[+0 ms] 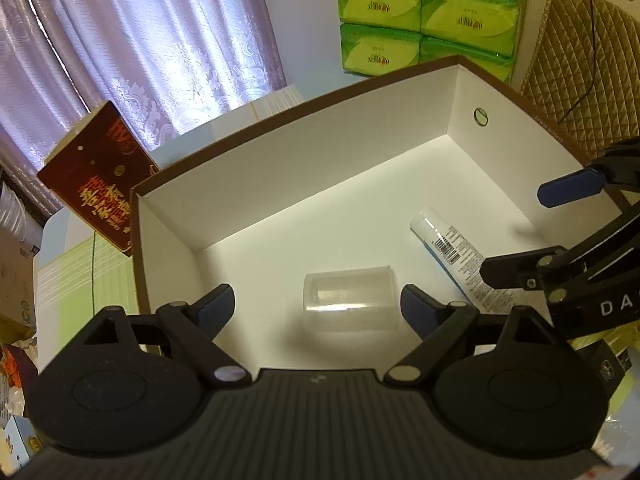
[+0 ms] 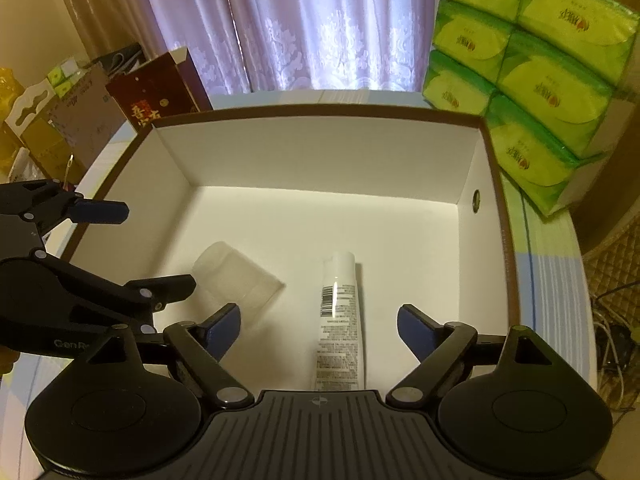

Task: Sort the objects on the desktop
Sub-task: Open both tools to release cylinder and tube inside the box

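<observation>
A brown-rimmed cardboard box [image 1: 288, 184] with a white inside holds two things. A clear plastic cup [image 1: 349, 299] lies on its side on the box floor, and a white tube [image 1: 452, 252] with a barcode lies beside it. My left gripper [image 1: 318, 308] hangs open over the cup, touching nothing. In the right wrist view my right gripper [image 2: 319, 328] stands open over the same box [image 2: 320, 148], above the tube [image 2: 340, 320], with the cup [image 2: 236, 276] to its left. Each gripper shows at the edge of the other's view: the right gripper [image 1: 532, 232] and the left gripper [image 2: 156, 248].
Stacked green tissue packs [image 1: 428, 12] [image 2: 532, 76] stand behind the box at the right. A dark red carton [image 1: 96, 180] [image 2: 160, 92] leans at the back left. Lilac curtains [image 1: 140, 40] hang behind. A quilted chair back [image 1: 580, 80] and cables sit to the right.
</observation>
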Demonstrator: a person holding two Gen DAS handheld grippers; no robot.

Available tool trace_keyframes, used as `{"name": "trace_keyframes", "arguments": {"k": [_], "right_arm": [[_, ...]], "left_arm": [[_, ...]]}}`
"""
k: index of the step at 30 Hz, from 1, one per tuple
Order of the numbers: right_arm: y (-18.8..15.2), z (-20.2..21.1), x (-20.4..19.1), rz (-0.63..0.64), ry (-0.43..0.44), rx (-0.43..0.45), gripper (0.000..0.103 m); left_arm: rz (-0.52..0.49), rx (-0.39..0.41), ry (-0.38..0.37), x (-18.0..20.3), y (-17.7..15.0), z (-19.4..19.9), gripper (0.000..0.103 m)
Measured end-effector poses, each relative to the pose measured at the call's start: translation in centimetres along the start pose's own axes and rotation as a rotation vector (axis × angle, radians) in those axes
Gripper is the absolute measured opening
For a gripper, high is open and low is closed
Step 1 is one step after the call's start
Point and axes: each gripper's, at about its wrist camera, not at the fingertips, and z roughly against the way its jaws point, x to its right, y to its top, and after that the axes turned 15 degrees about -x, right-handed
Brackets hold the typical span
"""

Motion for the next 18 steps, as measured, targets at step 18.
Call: {"name": "trace_keyframes", "arguments": {"k": [18], "right_arm": [[-3.3, 7.4, -1.0, 0.029, -0.029, 0.15, 0.089]], "left_arm": [[0.17, 0.08, 0.036, -0.3, -2.8, 7.7, 0.091]]}}
